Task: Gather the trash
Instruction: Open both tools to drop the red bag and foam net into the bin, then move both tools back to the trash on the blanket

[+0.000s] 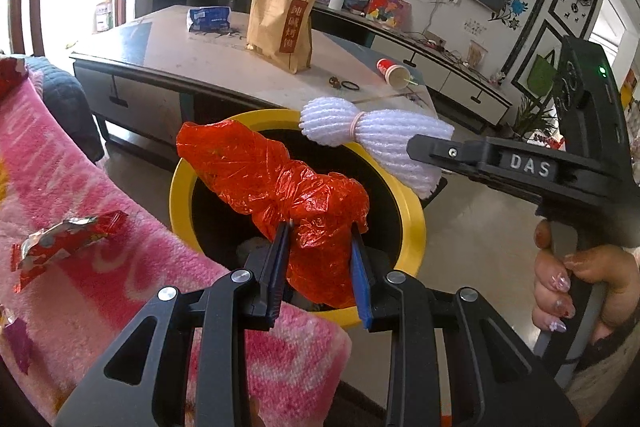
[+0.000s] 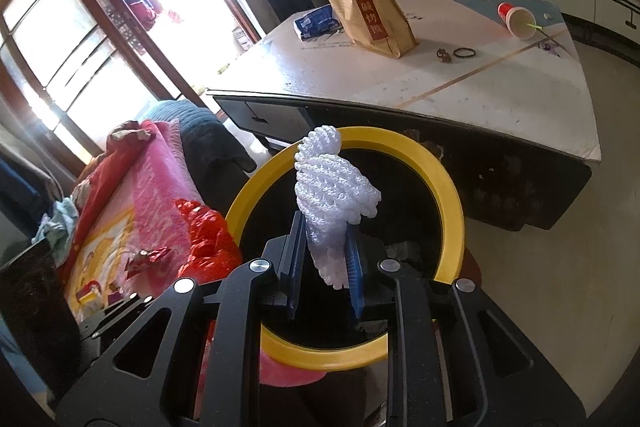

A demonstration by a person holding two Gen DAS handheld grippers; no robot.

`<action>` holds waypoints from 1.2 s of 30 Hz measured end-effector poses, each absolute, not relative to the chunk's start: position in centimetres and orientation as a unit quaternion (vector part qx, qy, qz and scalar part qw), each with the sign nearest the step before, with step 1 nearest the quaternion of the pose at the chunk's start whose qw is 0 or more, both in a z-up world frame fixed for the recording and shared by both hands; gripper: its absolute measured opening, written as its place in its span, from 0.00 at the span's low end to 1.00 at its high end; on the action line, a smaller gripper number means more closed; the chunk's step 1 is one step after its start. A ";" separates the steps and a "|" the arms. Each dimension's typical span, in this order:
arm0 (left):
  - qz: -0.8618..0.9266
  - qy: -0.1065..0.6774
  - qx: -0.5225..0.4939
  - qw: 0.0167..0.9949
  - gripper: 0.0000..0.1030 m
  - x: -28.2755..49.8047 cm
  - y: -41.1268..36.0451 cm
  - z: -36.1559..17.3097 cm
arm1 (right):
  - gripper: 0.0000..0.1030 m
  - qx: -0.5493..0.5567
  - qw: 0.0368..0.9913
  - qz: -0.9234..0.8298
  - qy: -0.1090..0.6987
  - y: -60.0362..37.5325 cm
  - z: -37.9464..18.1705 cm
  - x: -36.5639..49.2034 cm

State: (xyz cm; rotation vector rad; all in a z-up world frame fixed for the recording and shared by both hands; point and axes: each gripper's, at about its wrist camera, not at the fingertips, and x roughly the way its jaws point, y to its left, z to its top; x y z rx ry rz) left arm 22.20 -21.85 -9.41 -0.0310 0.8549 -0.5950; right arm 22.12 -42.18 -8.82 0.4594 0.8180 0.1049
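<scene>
My left gripper [image 1: 320, 231] is shut on a crumpled red plastic bag [image 1: 280, 179] and holds it over the yellow-rimmed black trash bin [image 1: 416, 223]. My right gripper [image 2: 324, 231] is shut on a white foam net [image 2: 332, 179] tied with a rubber band, held above the same bin [image 2: 452, 187]. In the left wrist view the foam net [image 1: 376, 135] and the right gripper's body [image 1: 520, 167] show over the bin's far rim. The red bag [image 2: 208, 239] shows at the bin's left in the right wrist view.
A red candy wrapper [image 1: 64, 239] lies on the pink blanket [image 1: 100, 187] at left. The coffee table [image 2: 480, 87] behind the bin holds a brown paper bag [image 2: 368, 15], a blue packet [image 2: 316, 21], a tipped red paper cup [image 2: 516, 19] and a black hair tie [image 2: 464, 53].
</scene>
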 end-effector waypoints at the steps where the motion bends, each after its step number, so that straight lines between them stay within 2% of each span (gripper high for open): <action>1: -0.285 0.409 -0.017 0.866 0.28 22.5 -21.9 -9.5 | 0.15 0.222 0.890 0.050 0.395 -42.2 -8.9 22.2; 4: -0.279 0.413 -0.023 0.867 0.39 22.9 -21.9 -9.7 | 0.18 0.221 0.890 0.047 0.396 -42.1 -9.0 22.3; 6: -0.274 0.417 -0.033 0.866 0.56 23.0 -21.4 -9.7 | 0.22 0.222 0.890 0.043 0.397 -42.2 -9.0 22.3; 7: -0.273 0.416 -0.039 0.867 0.61 23.1 -21.2 -9.6 | 0.25 0.222 0.890 0.041 0.396 -42.2 -9.0 22.3; 9: -0.270 0.412 -0.047 0.869 0.83 22.9 -20.8 -9.2 | 0.31 0.219 0.892 0.036 0.394 -42.1 -8.9 22.2; 11: -0.266 0.408 -0.054 0.872 0.93 22.8 -20.3 -8.8 | 0.34 0.218 0.893 0.037 0.393 -42.0 -8.9 22.2; 16: -0.252 0.399 -0.058 0.880 0.94 22.2 -19.3 -7.8 | 0.41 0.200 0.900 0.031 0.385 -41.5 -8.2 21.9; 26: -0.221 0.369 -0.073 0.900 0.94 20.5 -16.2 -5.7 | 0.60 0.157 0.920 0.042 0.357 -39.1 -6.1 20.9; 32: -0.208 0.351 -0.080 0.909 0.94 19.7 -14.6 -4.4 | 0.67 0.139 0.927 0.044 0.346 -38.0 -5.3 20.3; 36: -0.201 0.341 -0.081 0.915 0.94 19.1 -13.8 -3.8 | 0.68 0.132 0.929 0.051 0.342 -37.3 -4.9 20.1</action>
